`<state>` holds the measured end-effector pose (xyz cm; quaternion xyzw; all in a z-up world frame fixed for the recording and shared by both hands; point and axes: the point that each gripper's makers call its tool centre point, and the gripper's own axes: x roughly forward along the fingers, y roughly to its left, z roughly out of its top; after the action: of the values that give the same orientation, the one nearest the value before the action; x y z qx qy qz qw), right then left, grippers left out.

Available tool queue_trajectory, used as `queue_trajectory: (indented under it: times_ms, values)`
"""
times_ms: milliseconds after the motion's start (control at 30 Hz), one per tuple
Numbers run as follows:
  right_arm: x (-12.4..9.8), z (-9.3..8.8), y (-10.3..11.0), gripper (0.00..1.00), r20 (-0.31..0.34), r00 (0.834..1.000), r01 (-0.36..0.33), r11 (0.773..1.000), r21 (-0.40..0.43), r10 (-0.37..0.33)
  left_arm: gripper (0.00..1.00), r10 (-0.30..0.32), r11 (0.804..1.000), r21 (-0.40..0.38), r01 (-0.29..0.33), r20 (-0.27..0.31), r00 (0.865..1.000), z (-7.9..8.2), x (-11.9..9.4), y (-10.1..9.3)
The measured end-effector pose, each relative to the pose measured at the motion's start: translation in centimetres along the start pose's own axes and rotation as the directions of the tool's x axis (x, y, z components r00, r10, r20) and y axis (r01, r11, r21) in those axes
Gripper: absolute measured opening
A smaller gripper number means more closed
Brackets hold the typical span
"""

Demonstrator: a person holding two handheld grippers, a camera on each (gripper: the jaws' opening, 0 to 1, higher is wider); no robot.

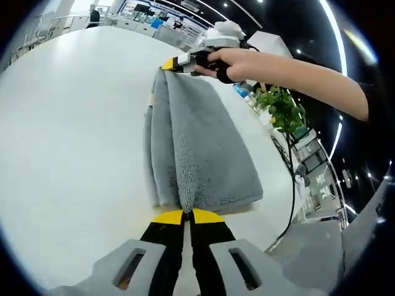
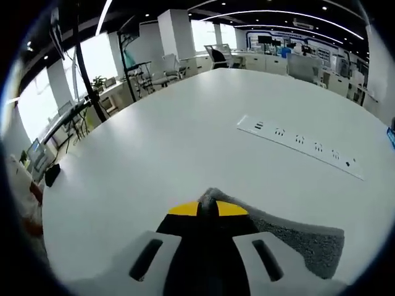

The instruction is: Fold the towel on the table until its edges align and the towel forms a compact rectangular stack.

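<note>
A grey towel (image 1: 197, 142) lies folded lengthwise on the white table (image 1: 74, 135), stretched between the two grippers. My left gripper (image 1: 187, 216) is shut on the towel's near edge, its yellow-tipped jaws pinched together. At the far end the right gripper (image 1: 176, 63), held by a person's hand (image 1: 237, 61), pinches the other edge. In the right gripper view my right gripper (image 2: 208, 208) is shut on a grey towel corner (image 2: 296, 237), which trails off to the lower right over the table (image 2: 185, 135).
A white power strip (image 2: 300, 146) lies on the table beyond the right gripper. A green plant (image 1: 282, 108) and a black cable (image 1: 291, 185) stand off the table's right edge. Office chairs and desks (image 2: 166, 68) line the background.
</note>
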<state>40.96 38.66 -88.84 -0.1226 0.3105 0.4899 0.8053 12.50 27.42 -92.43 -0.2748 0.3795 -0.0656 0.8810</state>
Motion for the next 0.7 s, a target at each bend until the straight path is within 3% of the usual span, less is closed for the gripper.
queue_trajectory:
  times_ms: [167, 333, 500, 700]
  values:
    - [-1.7, 1.0, -1.2, 0.09, 0.018, 1.0, 0.018, 1.0, -0.022, -0.018, 0.04, -0.004, 1.0, 0.001, 0.004, 0.004, 1.0, 0.0, 0.1, 0.1]
    - [-3.8, 1.4, -2.2, 0.11, 0.034, 0.999, 0.041, 0.998, -0.037, -0.039, 0.07, 0.019, 0.997, 0.076, -0.017, -0.017, 1.0, 0.2, -0.1, -0.1]
    - [-4.7, 1.1, -4.3, 0.14, 0.044, 0.997, 0.065, 0.998, 0.006, -0.065, 0.17, 0.007, 0.994, 0.11, -0.008, 0.013, 1.0, 1.7, -0.8, -0.8]
    - [-7.0, -0.5, -5.8, 0.18, 0.049, 0.996, 0.076, 0.994, 0.075, -0.08, 0.21, 0.063, 0.989, 0.133, -0.07, 0.056, 0.996, 4.9, -1.5, 0.5]
